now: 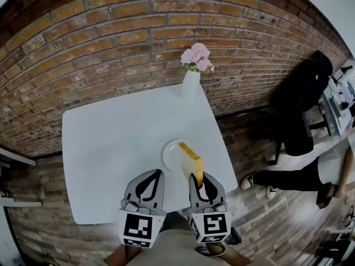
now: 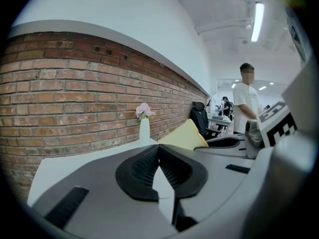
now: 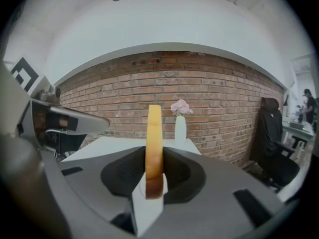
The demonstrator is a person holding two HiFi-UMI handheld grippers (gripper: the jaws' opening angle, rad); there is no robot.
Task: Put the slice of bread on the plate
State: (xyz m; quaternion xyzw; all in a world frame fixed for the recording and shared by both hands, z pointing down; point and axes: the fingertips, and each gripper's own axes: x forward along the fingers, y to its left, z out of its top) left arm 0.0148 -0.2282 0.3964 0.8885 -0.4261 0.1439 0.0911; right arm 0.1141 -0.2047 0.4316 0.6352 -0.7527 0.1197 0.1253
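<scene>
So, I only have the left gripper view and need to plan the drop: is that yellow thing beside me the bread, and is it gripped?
Observer: Yes. The right gripper is shut on the slice of bread, which stands upright on edge between its jaws.
Operator: Where's the plate?
Observer: In the head view the plate sits on the white table near its front edge, and the slice overlaps its right side.
Operator: And my gripper?
Observer: The left gripper points at the plate's near-left rim, apart from the bread.

Even, bright indoor light w/ ceiling strip lamp (image 2: 257, 21) glare; heavy fisheye warp, dark vignette corners.
</scene>
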